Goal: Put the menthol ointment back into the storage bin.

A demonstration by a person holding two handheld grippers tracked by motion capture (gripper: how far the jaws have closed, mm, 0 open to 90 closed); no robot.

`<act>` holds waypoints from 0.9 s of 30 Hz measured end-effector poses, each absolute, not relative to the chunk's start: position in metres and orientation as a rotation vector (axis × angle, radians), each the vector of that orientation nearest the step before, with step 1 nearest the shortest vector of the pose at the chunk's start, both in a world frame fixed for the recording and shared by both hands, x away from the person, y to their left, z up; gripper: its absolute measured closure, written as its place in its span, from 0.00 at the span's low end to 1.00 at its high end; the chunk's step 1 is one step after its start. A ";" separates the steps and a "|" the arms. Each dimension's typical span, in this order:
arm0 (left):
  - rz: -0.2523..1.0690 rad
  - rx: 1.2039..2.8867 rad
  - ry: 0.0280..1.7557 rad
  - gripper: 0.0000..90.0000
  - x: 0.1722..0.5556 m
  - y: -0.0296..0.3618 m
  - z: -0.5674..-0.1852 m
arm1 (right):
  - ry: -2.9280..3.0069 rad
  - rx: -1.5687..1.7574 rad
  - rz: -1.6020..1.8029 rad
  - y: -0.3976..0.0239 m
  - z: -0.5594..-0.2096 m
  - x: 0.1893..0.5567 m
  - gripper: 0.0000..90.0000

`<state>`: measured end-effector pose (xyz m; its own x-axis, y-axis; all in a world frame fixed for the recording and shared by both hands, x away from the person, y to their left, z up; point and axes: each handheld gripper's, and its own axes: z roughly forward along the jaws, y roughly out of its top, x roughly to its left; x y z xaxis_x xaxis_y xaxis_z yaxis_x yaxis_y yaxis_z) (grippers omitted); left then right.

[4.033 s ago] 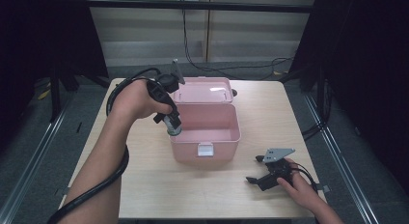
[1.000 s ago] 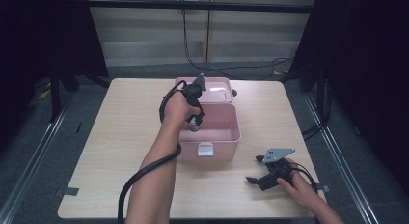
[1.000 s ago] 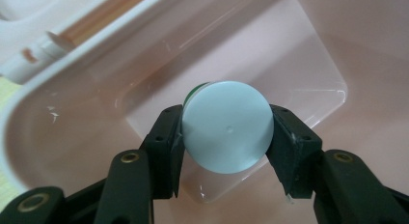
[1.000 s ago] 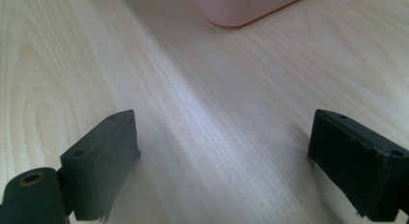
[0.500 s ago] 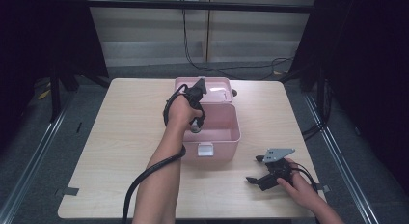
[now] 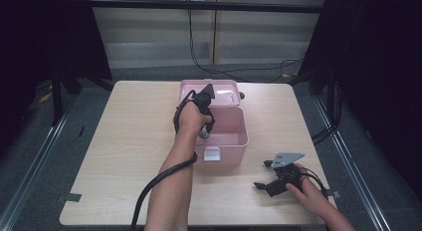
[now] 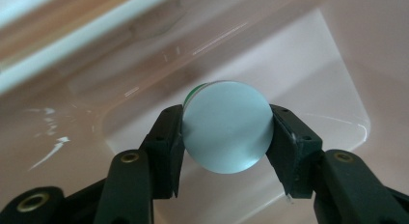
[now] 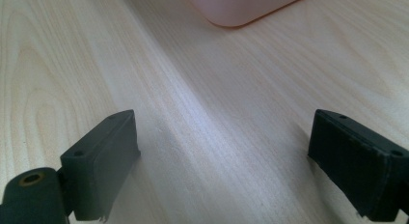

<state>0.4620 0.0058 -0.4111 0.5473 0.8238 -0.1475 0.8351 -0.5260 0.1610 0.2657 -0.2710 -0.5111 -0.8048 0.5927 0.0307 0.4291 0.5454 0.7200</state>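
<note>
Round can [image 7: 226, 126] — gripped by left gripper [image 7: 224, 137] inside pink box [image 6: 239, 126].

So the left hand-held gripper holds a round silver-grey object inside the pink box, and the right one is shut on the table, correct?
Not quite. The right hand-held gripper is open: the right gripper view shows its jaws wide apart over bare table. The left hand-held gripper does hold the round object inside the pink box.

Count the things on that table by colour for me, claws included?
Pink: 1, the box
Silver: 1, the can held in the left claw
Black: 2, left claw and right claw
Total: 4
</note>
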 end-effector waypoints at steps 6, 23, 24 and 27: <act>-0.072 2.556 1.424 0.56 0.463 0.004 -0.418 | 2.567 0.863 1.108 -0.271 -0.511 0.266 0.11; -0.020 2.523 1.447 0.55 0.462 -0.001 -0.433 | 2.565 0.863 1.109 -0.271 -0.511 0.266 0.11; -0.023 2.524 1.446 0.55 0.462 -0.001 -0.433 | 2.565 0.861 1.109 -0.271 -0.511 0.266 0.11; -0.023 2.523 1.443 0.55 0.462 -0.001 -0.435 | 2.565 0.861 1.109 -0.271 -0.511 0.266 0.11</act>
<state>0.4622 -0.0010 -0.4349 0.5135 0.8483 -0.1294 0.8520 -0.4861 0.1945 0.2658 -0.2710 -0.5112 -0.8051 0.5923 0.0313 0.4285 0.5442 0.7212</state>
